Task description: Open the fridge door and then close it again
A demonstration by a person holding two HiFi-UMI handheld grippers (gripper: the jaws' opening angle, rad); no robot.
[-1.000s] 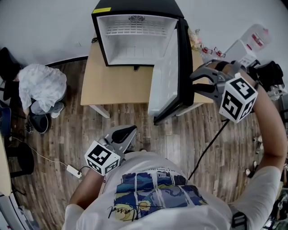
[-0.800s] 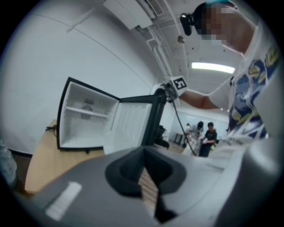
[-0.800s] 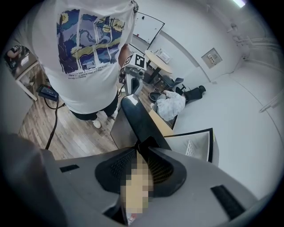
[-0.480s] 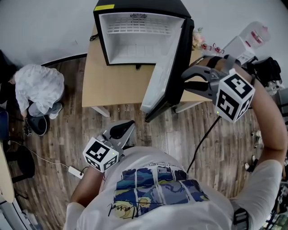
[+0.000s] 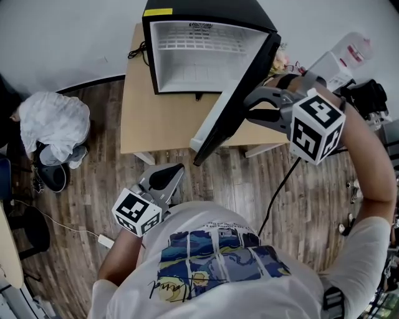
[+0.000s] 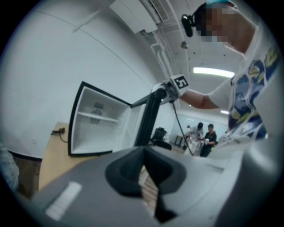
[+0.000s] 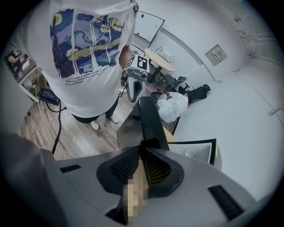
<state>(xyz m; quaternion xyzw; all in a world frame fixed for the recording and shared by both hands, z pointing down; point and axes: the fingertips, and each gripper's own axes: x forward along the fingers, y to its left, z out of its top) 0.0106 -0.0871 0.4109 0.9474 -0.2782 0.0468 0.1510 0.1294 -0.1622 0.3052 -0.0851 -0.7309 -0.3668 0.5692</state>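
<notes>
A black mini fridge (image 5: 209, 12) with a white inside stands on a low tan table (image 5: 156, 118). Its door (image 5: 234, 103) hangs about half open, slanting toward me. My right gripper (image 5: 248, 104) is shut, its tips pressed against the door's black outer face. In the right gripper view the jaws (image 7: 143, 146) meet right at the door's edge (image 7: 151, 117), with the fridge body (image 7: 202, 153) behind. My left gripper (image 5: 177, 169) hangs low by my waist, shut and holding nothing. The left gripper view shows the open fridge (image 6: 100, 122) and its door (image 6: 148, 115) ahead of that gripper (image 6: 144, 153).
A white bundle of cloth (image 5: 53, 121) lies on dark things at the left. A cable with a power adapter (image 5: 103, 240) runs over the wood floor. Clutter (image 5: 349, 53) sits at the right. People (image 6: 206, 137) stand far off in the room.
The door has swung from nearly wide open to about half open. My right gripper moved left with it, pressed against its outer face. The left gripper has barely moved.
</notes>
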